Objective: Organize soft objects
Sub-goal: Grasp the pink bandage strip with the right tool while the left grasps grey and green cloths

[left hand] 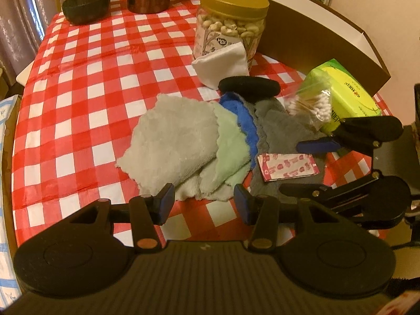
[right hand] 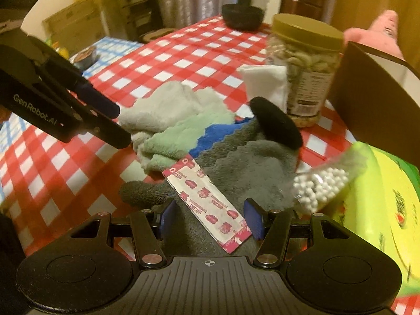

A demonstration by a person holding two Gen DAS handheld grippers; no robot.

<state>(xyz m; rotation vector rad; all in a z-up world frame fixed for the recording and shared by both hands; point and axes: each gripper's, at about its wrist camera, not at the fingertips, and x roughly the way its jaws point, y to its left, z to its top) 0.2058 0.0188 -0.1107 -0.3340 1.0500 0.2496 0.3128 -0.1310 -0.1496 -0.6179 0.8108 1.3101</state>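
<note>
Nearest, left gripper (left hand: 204, 204): blue-padded fingers spread apart, nothing between them, hovering at the near fringe of the cloth pile. Right gripper (right hand: 211, 219): also released, jaws straddling one flat pink-printed paper sachet (right hand: 207, 204) without touching it; the sachet lies on the dark grey cloth (right hand: 244, 168).

Cloths, all fluffy microfibre with ragged edges, overlapping near the table's (left hand: 78, 92) right edge, four counted: pale grey cloth (left hand: 176, 141), mint green cloth (left hand: 231, 147), blue cloth (left hand: 241, 115), dark grey.

Behind: one black oval foam pad (left hand: 249, 86); one clear bag of cotton swabs (left hand: 312, 105) leaning on one glossy yellow-green tissue pack (left hand: 346, 97); one white quilted pad (left hand: 223, 65) propped against one cylindrical plastic nut jar (left hand: 231, 23), gold lid. Checked red-white vinyl tablecloth.
</note>
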